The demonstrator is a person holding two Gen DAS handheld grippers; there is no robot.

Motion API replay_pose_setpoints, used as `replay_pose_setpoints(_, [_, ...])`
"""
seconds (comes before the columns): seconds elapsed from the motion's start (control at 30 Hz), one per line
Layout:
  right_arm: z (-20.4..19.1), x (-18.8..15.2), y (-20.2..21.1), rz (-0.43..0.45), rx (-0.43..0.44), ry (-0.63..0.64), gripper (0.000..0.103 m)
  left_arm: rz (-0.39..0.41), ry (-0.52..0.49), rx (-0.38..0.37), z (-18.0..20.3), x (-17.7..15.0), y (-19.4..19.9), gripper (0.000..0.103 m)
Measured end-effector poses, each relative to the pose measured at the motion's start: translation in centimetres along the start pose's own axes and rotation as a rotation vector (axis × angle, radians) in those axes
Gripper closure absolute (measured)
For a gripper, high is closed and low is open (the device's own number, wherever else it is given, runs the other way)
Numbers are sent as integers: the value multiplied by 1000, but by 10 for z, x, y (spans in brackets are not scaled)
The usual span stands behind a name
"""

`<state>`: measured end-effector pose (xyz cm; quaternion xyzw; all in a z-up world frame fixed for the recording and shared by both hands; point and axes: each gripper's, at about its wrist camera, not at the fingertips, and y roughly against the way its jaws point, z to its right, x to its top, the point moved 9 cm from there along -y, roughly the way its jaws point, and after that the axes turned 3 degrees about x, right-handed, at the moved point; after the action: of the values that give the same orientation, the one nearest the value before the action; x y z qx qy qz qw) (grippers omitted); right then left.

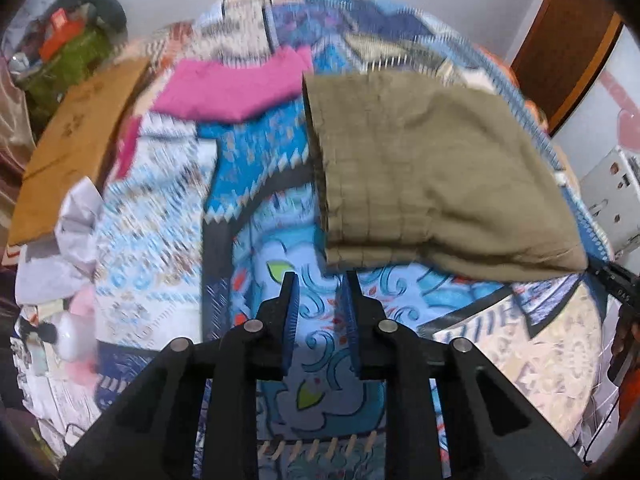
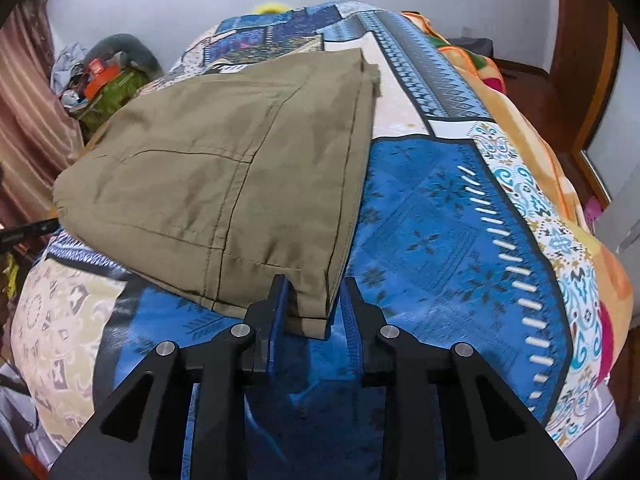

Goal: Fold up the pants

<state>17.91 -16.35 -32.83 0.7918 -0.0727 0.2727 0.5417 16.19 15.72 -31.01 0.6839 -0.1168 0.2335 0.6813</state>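
Note:
The olive-green pants lie folded in a compact stack on the patterned blue bedspread. My left gripper is open and empty, just in front of the stack's near edge, not touching it. In the right wrist view the same pants lie flat, a seamed pocket panel on top. My right gripper is open, with the near corner of the pants lying between its two fingers.
A folded pink garment lies beyond the pants on the left. A cardboard sheet and clutter sit at the bed's left side. An orange blanket runs along the right edge. A wooden door frame stands at the right.

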Motion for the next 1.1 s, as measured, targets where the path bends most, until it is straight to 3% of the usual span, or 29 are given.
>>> replay_pose_setpoints(0.07, [-1, 2, 6, -5, 3, 0, 80, 48, -5, 31, -7, 15, 17, 81])
replay_pose_setpoints(0.13, [-3, 4, 13, 6, -23, 23, 79, 89, 9, 11, -10, 28, 31, 74])
replay_pose_setpoints(0.2, [-5, 9, 22, 37, -48, 37, 79, 106, 23, -15, -6, 41, 37, 56])
replay_pose_setpoints(0.27, [-8, 19, 33, 74, -41, 25, 79, 100, 10, -27, 3, 49, 31, 52])
replay_pose_setpoints(0.37, [-19, 32, 39, 101, 17, -5, 73, 63, -4, -24, 18, 49, 11, 38])
replay_pose_setpoints(0.43, [-29, 35, 36, 110, 45, -1, 64, 23, 6, -39, 26, 43, -6, 38])
replay_pose_setpoints(0.57, [-44, 26, 5, 26, 49, 50, 64, 16, -3, -24, 30, 29, -23, 37])
replay_pose_setpoints(0.6, [-44, 17, -6, -17, 52, 60, 64, 23, -13, -16, 31, 28, -22, 37])
replay_pose_setpoints(0.9, [-44, 7, -3, -14, 52, 88, 64, 50, -68, 46, 32, 23, -16, 37])
replay_pose_setpoints(1.1, [-40, 21, 8, -32, 63, 111, 64, 100, -95, 62, 27, 50, 12, 37])
